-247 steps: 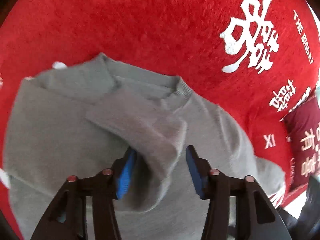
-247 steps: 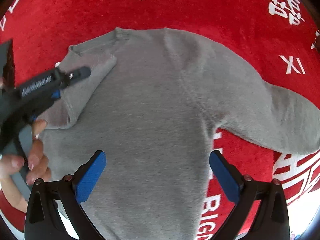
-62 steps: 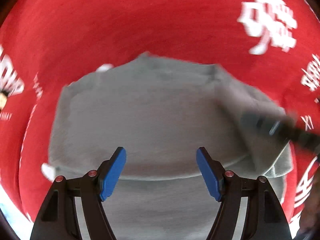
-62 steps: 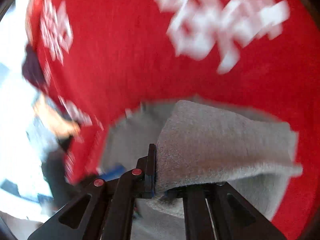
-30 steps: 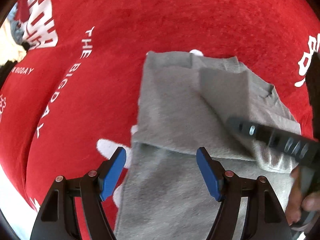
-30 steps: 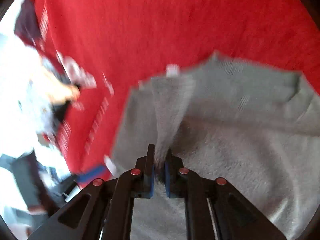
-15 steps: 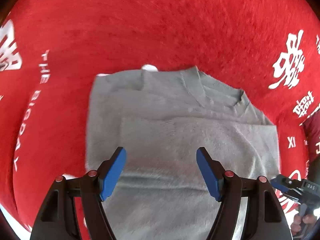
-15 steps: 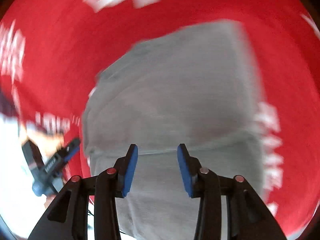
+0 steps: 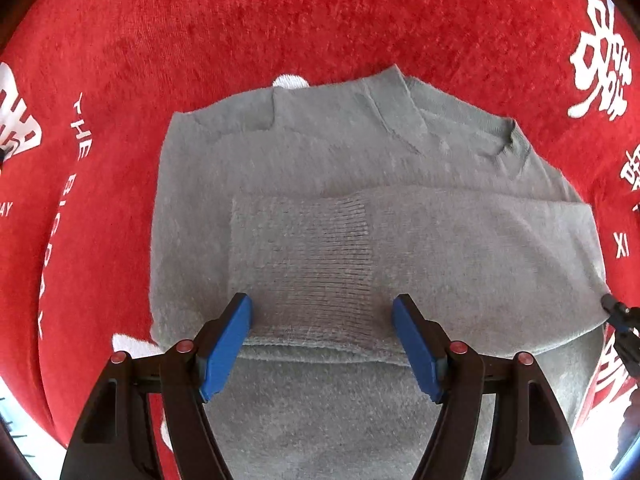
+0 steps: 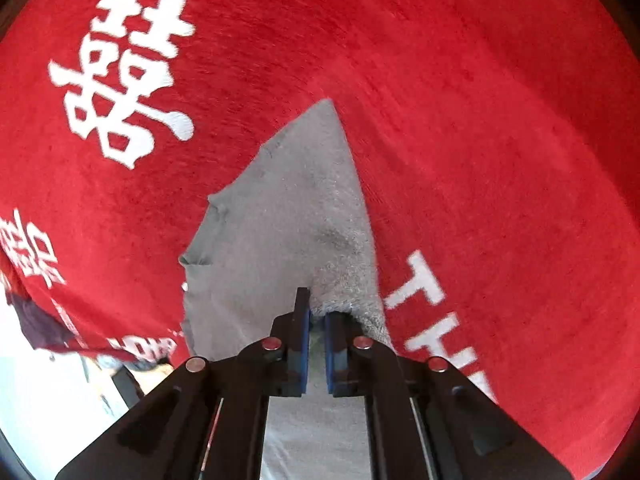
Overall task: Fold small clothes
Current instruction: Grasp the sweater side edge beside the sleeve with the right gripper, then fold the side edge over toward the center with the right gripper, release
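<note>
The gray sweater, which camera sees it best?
The left wrist view: the gray sweater spreads out there, sleeves folded across. The right wrist view shows only an edge strip, pinched in the right gripper.

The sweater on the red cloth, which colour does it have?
The sweater is plain grey, with a ribbed cuff. It shows best in the left wrist view.

On the red blanket (image 9: 320, 20) we read white print: "THE" and below it "BIG" with blurred letters after, "XI" (image 9: 621, 245) at the right edge, and the double-happiness character 囍 (image 10: 124, 68). In the right wrist view "TH" (image 10: 428, 308) shows beside the grey sweater (image 10: 280, 216).
</note>
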Available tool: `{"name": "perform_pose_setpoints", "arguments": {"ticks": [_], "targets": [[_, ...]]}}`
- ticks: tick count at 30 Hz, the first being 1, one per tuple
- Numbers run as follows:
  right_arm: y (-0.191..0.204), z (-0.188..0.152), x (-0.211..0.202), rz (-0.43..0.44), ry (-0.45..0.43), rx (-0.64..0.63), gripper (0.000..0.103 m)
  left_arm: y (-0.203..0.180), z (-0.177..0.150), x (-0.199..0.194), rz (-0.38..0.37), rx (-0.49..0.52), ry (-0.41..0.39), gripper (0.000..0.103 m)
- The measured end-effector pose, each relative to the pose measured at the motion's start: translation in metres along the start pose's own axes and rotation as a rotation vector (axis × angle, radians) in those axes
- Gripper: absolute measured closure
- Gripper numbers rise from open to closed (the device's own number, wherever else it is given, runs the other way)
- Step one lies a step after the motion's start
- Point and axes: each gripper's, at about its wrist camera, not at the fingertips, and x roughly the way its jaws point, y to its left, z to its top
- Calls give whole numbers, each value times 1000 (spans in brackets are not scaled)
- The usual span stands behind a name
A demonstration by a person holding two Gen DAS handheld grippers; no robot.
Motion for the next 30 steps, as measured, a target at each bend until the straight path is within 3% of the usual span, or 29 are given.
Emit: {"name": "perform_pose_setpoints", "arguments": {"ticks": [5,9,13,14,22,30], "targets": [[-24,6,7,36,36,63,96,-12,-8,-1,33,37,-12,29],[-4,2,2,-21,73,-32,87,-12,-10,-5,28,30,-2,29],[16,-5,-7,-75,90,-133,63,-13,-10,-9,28,28,6,29],[20,-6,-10,-88,91,-156,61,-12,-9,-10,27,28,6,29],[31,-11,-18,-136,104,-256,60,-13,-10,-14,20,17,7,29],[41,6,-17,-155,98,-316,60,10,-1,-32,-2,11,-30,29]]}}
